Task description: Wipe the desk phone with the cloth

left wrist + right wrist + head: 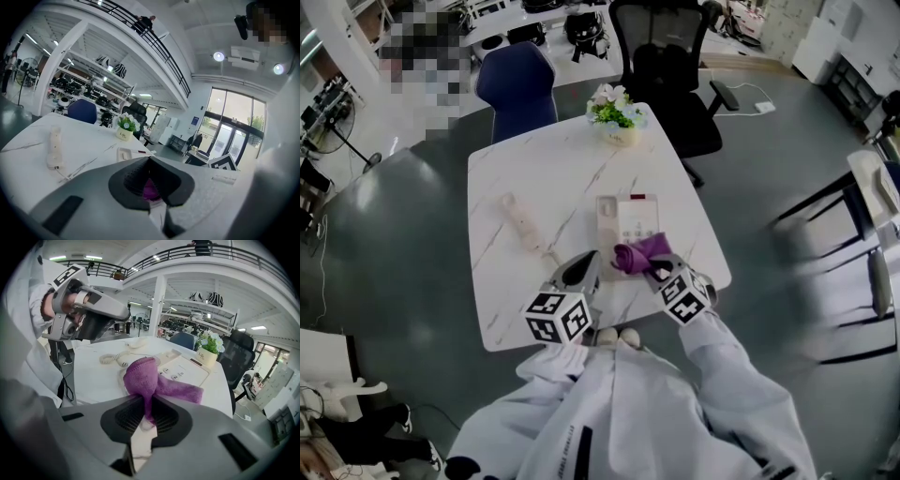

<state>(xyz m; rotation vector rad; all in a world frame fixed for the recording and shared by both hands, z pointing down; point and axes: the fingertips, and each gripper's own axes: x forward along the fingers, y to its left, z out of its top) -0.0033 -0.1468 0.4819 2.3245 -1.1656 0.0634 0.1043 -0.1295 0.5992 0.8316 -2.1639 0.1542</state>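
While the right gripper (pixel 146 414) clenches a bunched purple cloth (pixel 154 378) at the near end of the desk phone (pixel 185 371) on the white table (pixel 502 309), the left gripper (pixel 151 186) hangs closed and empty beside it. Nothing steadies the phone, so a wipe may shove it. The cloth could also snag the off-hook handset (pixel 521 223) or slip free.

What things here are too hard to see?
- Button print on the desk phone: too small in the head view. The cloth covers part of the phone in the right gripper view.
- Most of the phone in the left gripper view: behind the left gripper's own body, so only its far end shows.
- Whether the cloth touches the phone: no view settles it.
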